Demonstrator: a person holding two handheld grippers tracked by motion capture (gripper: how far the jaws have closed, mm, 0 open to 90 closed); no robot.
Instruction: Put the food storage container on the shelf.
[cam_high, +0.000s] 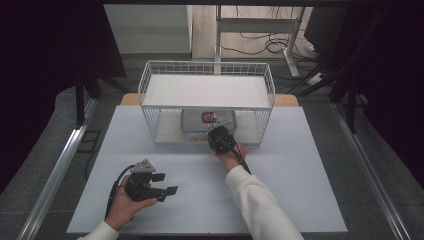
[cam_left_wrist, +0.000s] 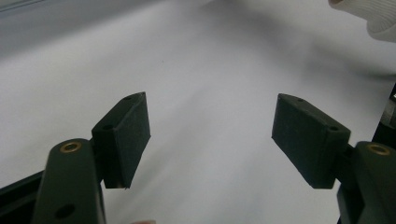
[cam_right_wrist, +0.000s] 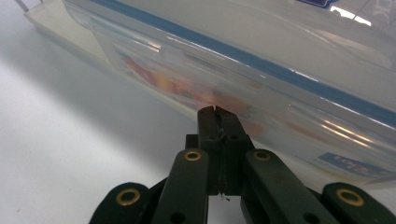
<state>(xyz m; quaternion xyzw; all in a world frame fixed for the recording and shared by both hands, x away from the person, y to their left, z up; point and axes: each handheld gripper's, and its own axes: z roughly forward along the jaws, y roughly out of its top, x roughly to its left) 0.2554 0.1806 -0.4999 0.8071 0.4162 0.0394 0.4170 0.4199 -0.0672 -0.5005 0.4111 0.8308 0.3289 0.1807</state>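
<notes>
Pale table (cam_high: 300, 200), wire rack (cam_high: 207, 70); R tongs (cam_right_wrist: 217, 109) closed at container (cam_right_wrist: 261, 60), L tongs (cam_left_wrist: 210, 135) wide

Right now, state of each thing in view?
Right gripper: shut, tips against the container's side flap.
Left gripper: open, empty, over the table.
Clear plastic container: lid on, on the rack's lower shelf.
Wire rack: upright, top shelf bare.

- Box (cam_high: 207, 121): a clear plastic food container with a blue seal line under its lid (cam_right_wrist: 261, 51) and a red label on top.
- It lies flat, lid up, on the lower shelf of the wire rack (cam_high: 150, 75), near the front edge.
- Orange-red contents show blurred through its near wall.
</notes>
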